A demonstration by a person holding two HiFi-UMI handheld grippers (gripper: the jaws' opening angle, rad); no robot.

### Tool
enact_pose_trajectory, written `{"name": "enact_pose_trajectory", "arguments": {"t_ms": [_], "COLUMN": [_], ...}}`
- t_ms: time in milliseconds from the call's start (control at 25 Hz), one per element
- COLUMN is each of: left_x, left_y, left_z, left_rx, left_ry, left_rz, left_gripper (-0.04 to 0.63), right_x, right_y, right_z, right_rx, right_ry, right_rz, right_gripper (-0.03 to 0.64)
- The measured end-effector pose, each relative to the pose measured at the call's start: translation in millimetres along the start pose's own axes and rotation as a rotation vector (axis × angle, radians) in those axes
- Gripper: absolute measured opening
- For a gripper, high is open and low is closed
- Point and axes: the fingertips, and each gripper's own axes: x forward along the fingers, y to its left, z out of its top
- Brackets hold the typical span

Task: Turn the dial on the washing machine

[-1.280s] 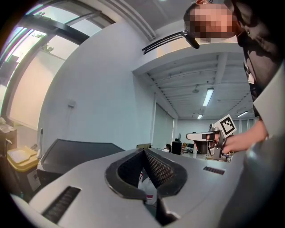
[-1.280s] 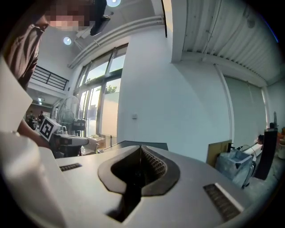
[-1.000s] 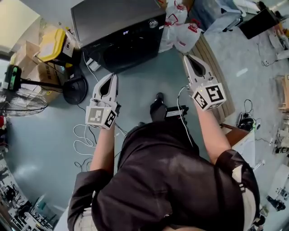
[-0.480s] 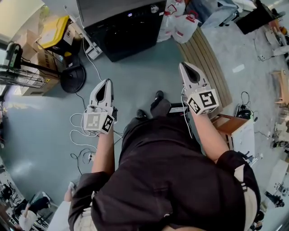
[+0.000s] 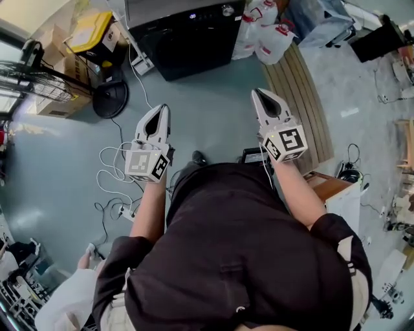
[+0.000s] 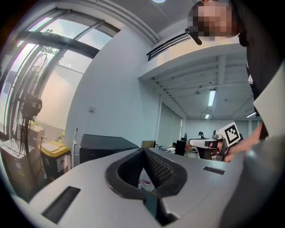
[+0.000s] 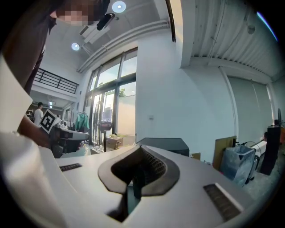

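The black washing machine (image 5: 184, 35) stands at the top of the head view, with its silver dial (image 5: 227, 10) at the right end of the control strip. Both grippers hang over the grey floor well short of it and point toward it. My left gripper (image 5: 162, 110) is shut with nothing in it, and my right gripper (image 5: 259, 94) is shut and empty too. In the left gripper view the machine (image 6: 104, 149) shows as a dark box beyond my left gripper (image 6: 143, 150). In the right gripper view it (image 7: 167, 143) sits behind my right gripper (image 7: 141, 147).
A standing fan (image 5: 39, 77) and a yellow-lidded bin (image 5: 90, 32) are left of the machine. White bags (image 5: 272, 35) are to its right. A slatted wooden board (image 5: 304, 97) lies on the right. Loose cables (image 5: 113, 174) trail across the floor by my left arm.
The washing machine has slid toward the top of the head view, and both grippers now sit farther from its front. Both stayed shut.
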Motion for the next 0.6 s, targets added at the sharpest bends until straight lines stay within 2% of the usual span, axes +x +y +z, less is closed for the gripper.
{"name": "enact_pose_trajectory", "arguments": {"t_ms": [360,600], "left_x": [25.6,21.5], "left_y": [-89.4,-106.2], "left_z": [0.8,-29.2], "left_rx": [-0.001,-0.014], "left_ry": [0.007,0.081], "left_rz": [0.037,0.077], "left_gripper": [0.014,0.014], "right_x": [-63.6,-70.3], "right_y": [-59.8,-61.2], "right_z": [-24.0,-39.3], "right_rx": [0.03,0.048], "right_ry": [0.038,0.036], "right_rz": [0.043,0.085], "right_gripper": [0.021,0.021]}}
